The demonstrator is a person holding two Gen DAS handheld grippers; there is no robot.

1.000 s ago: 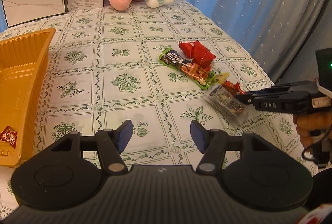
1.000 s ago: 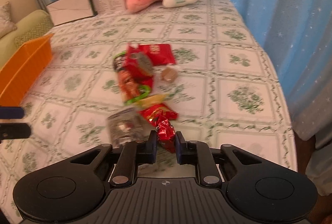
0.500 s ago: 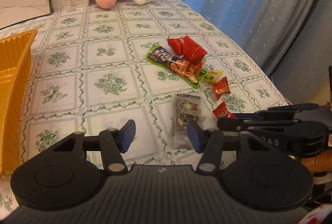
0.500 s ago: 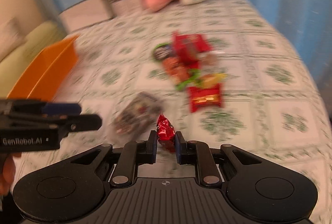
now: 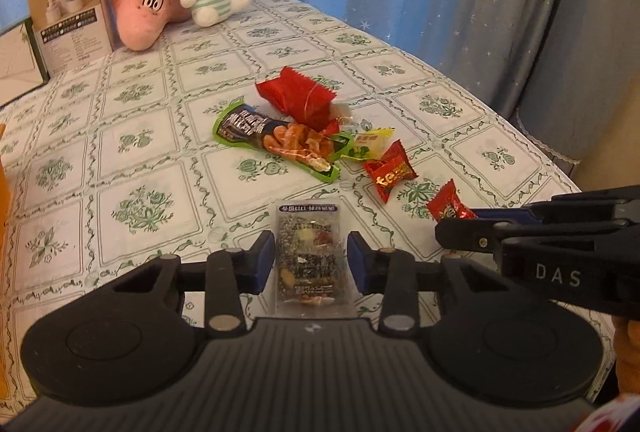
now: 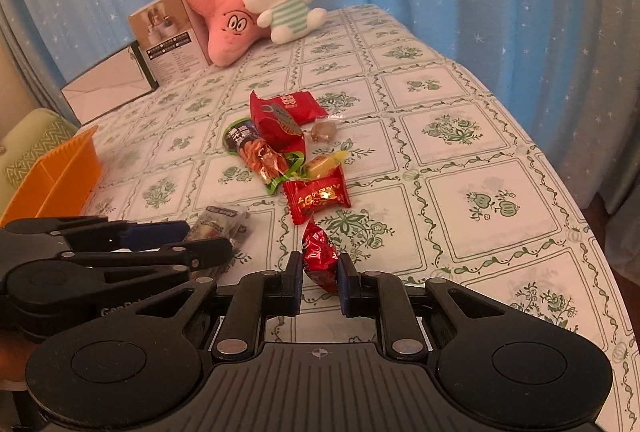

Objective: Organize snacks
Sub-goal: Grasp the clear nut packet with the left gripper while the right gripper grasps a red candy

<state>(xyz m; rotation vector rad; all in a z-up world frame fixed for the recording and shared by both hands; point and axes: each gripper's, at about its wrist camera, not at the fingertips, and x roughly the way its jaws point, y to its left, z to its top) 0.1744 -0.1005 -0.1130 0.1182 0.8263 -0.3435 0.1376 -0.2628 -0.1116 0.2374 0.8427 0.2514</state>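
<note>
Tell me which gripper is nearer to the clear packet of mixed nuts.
Left. The left gripper straddles the clear nut packet, jaws closing with the packet between them. The right gripper is off to its side, shut on a small red candy.

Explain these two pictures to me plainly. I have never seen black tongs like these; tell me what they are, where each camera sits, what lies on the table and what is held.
No robot here: a person holds one two-finger gripper in each hand, with a camera on each looking along its fingers. In the left camera's picture, the left gripper is closing around a clear snack packet lying on the tablecloth. In the right camera's picture, the right gripper is shut on a small red candy. More snacks lie in a loose pile. An orange tray stands at the left; plush toys and a box stand at the far end.
</note>
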